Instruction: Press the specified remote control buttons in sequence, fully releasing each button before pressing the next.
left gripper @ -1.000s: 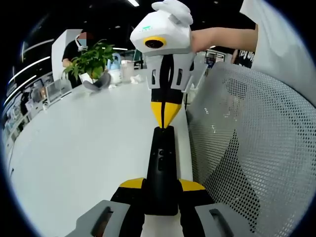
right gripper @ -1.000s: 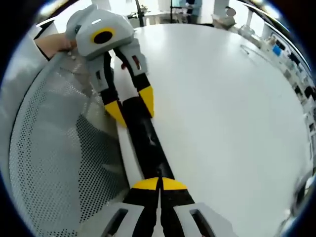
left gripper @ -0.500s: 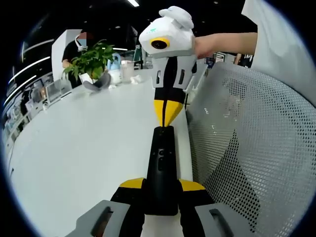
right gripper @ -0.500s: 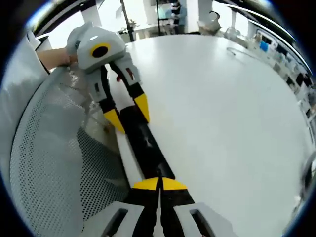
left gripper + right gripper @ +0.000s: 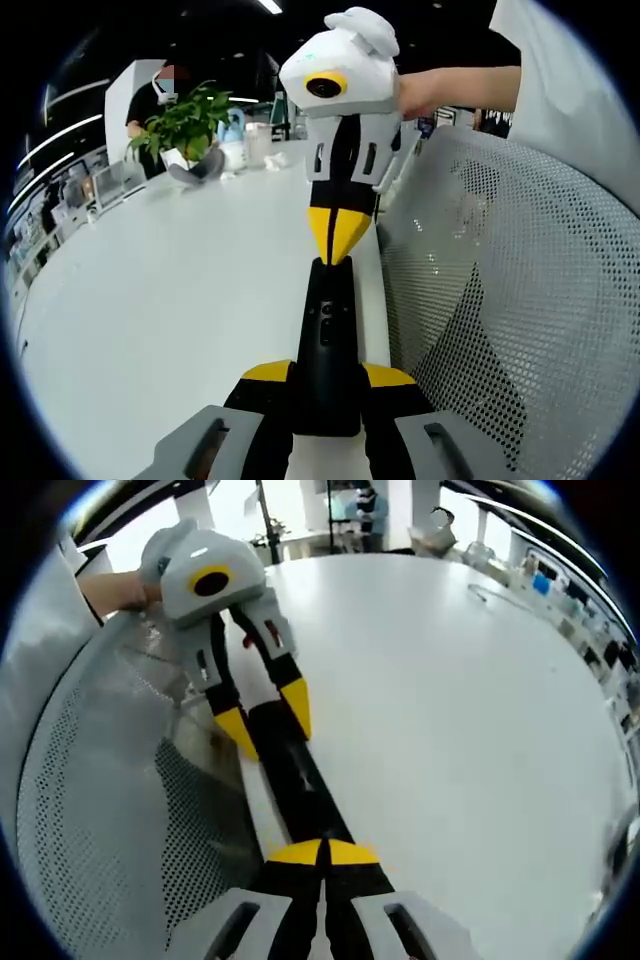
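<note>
A long black remote [image 5: 326,340] lies over the white table's [image 5: 180,310] edge, and my left gripper [image 5: 327,375] is shut on its near end with a yellow tip on each side. Small buttons [image 5: 325,322] show on its top face. My right gripper [image 5: 331,236] comes down from above with its yellow tips shut together, and their point meets the remote's far end. In the right gripper view my right gripper [image 5: 322,852] is shut at the near end of the remote [image 5: 295,780]. The left gripper [image 5: 267,720] clamps the far end.
A white mesh chair back [image 5: 500,300] stands close along the table edge, right beside the remote. A potted plant [image 5: 185,125] and small items sit at the table's far end, with a person [image 5: 160,90] behind. A hand [image 5: 420,90] holds the right gripper.
The right gripper's body swung back a little and then returned, and its shut tips now sit slightly lower on the remote's far end. The left gripper and remote have not moved.
</note>
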Demonstrator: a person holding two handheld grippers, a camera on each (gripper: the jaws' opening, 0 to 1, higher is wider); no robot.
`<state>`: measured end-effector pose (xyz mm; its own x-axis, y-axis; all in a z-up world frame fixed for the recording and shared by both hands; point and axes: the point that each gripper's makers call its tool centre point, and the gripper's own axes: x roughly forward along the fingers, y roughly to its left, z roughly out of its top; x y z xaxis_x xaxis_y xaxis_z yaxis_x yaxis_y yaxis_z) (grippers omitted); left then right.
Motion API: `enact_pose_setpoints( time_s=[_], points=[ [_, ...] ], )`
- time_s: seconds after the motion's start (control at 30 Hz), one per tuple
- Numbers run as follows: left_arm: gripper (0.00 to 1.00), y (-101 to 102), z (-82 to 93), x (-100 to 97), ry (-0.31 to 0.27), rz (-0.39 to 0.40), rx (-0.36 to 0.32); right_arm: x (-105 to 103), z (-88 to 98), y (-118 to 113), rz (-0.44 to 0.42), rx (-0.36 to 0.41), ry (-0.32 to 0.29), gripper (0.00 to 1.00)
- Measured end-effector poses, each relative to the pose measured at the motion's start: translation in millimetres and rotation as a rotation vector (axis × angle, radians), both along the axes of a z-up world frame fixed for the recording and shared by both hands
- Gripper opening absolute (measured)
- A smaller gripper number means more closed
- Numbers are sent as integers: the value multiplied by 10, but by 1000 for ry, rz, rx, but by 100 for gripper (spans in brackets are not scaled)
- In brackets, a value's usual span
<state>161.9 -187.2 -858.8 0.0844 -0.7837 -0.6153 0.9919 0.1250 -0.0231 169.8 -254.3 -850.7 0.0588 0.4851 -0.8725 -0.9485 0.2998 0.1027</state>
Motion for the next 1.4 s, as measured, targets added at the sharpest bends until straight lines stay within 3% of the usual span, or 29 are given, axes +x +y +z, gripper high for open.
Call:
enact_pose_setpoints(
  time_s=[0.93, 1.4],
  points=[
    [25, -1, -1, -2, 1, 0, -3, -1, -16, 3, 37, -45, -35, 0],
    [25, -1, 2, -3, 1, 0, -3, 5, -18, -1, 14, -40, -54, 0]
  ],
)
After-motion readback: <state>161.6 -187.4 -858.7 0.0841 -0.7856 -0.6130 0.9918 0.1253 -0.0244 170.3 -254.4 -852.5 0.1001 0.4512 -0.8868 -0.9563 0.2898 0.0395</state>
